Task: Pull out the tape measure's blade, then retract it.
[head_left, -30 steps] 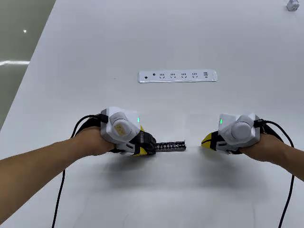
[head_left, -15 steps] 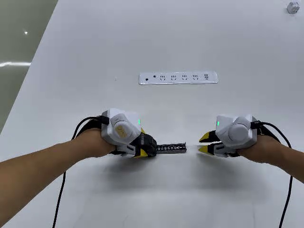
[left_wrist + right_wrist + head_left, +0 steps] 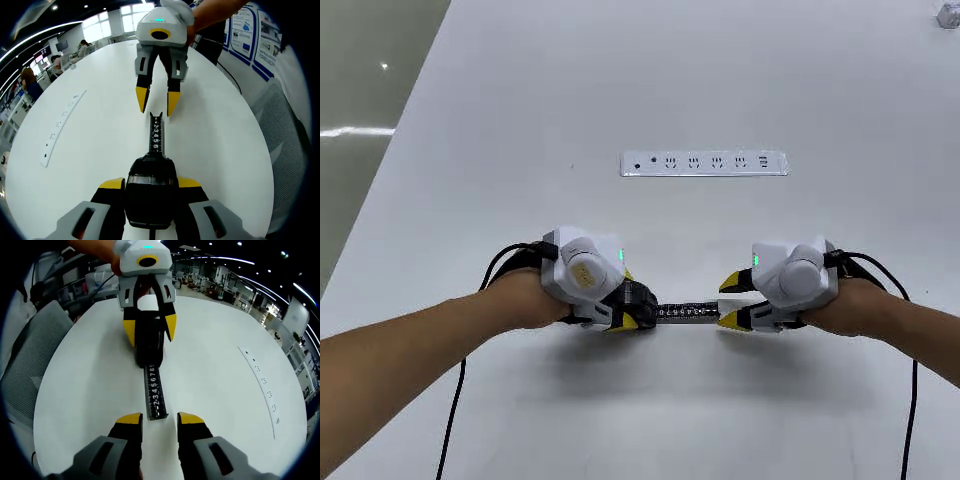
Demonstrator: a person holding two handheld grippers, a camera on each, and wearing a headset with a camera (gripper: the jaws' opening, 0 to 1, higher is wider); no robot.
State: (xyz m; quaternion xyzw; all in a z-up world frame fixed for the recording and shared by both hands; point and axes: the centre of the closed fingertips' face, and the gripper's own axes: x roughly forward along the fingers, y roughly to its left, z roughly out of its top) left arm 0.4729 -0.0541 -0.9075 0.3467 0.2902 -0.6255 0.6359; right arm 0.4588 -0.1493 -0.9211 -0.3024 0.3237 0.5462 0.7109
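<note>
A black tape measure (image 3: 638,303) rests on the white table (image 3: 650,80), and my left gripper (image 3: 623,305) is shut on its case. In the left gripper view the case (image 3: 150,187) sits between the yellow fingertips (image 3: 112,183). A short length of numbered blade (image 3: 686,312) sticks out to the right. My right gripper (image 3: 728,301) is open, and the blade's end (image 3: 156,412) lies just at the gap between its yellow fingertips (image 3: 131,419), not pinched. The left gripper view shows the right gripper (image 3: 157,104) facing the blade (image 3: 156,135).
A white power strip (image 3: 705,163) lies flat farther back on the table, also seen in the gripper views as a power strip (image 3: 60,125) (image 3: 260,385). Black cables (image 3: 455,400) trail from both grippers toward the table's near edge. Office chairs stand beyond the table edge.
My right gripper has opened and moved left until its fingertips reach the blade's end. The left gripper keeps its hold on the case, and the blade's length looks unchanged.
</note>
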